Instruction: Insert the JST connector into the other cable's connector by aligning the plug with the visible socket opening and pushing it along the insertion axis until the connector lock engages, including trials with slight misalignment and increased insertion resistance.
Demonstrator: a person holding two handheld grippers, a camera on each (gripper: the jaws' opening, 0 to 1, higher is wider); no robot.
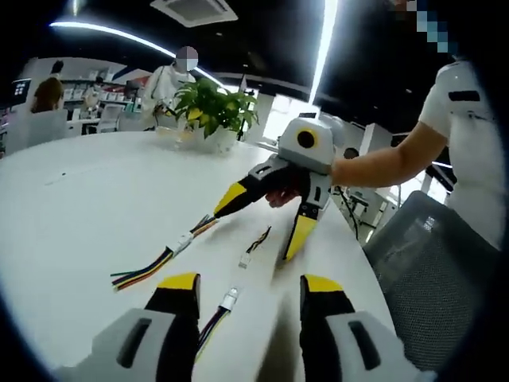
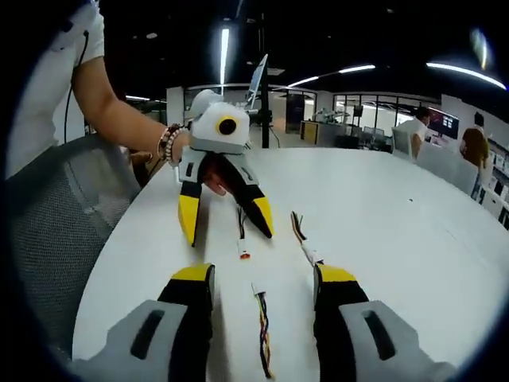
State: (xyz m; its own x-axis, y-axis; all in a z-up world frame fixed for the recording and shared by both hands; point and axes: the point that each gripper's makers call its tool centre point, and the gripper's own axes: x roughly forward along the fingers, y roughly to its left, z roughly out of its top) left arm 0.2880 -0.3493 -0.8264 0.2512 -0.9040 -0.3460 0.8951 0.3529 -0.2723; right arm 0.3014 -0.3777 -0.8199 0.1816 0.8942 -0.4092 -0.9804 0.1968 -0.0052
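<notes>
White table (image 1: 95, 207) bears cables (image 1: 171, 253) between open grippers (image 1: 249, 296)

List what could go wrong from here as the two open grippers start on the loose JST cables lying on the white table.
1. Three cables lie close together. The left gripper straddles one white plug, so a neighbouring short cable may get nudged.
2. The plugs lie flat on the table, and the wide-open jaws might pinch wires instead of housing.
3. The right gripper faces the other closely, so they could collide.
</notes>
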